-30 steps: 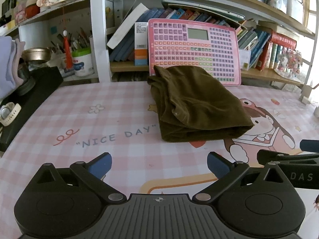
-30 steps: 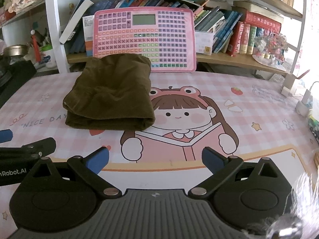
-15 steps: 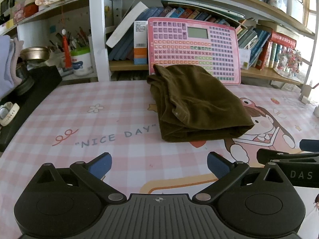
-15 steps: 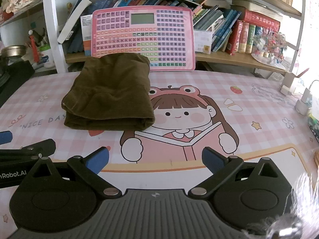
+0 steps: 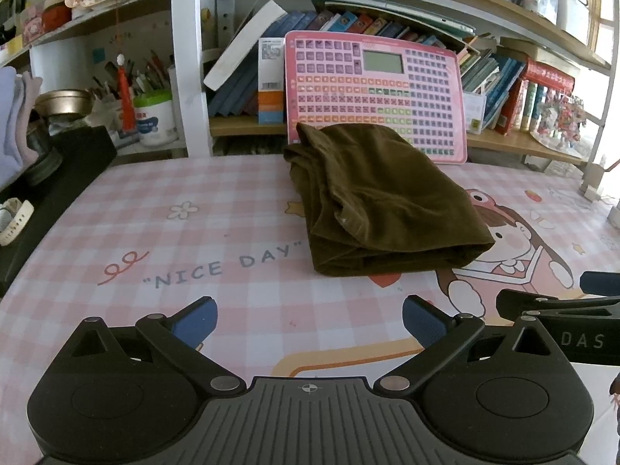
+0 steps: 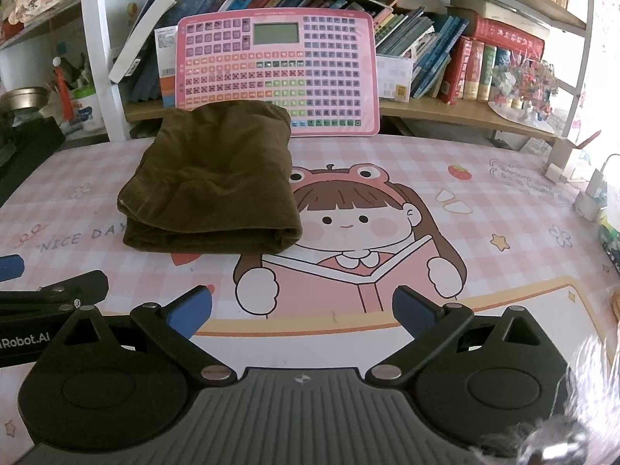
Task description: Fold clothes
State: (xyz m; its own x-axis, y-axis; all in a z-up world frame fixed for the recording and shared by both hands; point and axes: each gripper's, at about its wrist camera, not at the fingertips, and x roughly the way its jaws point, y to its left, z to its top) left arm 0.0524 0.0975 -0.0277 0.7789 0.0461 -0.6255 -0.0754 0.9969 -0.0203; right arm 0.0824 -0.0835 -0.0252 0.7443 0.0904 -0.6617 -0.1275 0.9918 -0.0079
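Observation:
A dark olive-brown garment (image 5: pixel 379 201) lies folded into a thick rectangle on the pink checked table mat (image 5: pixel 193 224), its far end against a pink keyboard toy. It also shows in the right wrist view (image 6: pixel 217 182). My left gripper (image 5: pixel 308 323) is open and empty, low over the mat, short of the garment's near edge. My right gripper (image 6: pixel 302 316) is open and empty, near the front of the mat, to the right of the garment. Each gripper's side shows in the other's view.
A pink keyboard toy (image 5: pixel 372 89) leans on a bookshelf (image 6: pixel 465 112) full of books behind the table. A black case (image 5: pixel 46 186) with a watch sits at the left. Small white items (image 6: pixel 589 190) lie at the right edge.
Both views have crept slightly; the garment lies as before and both grippers stay open.

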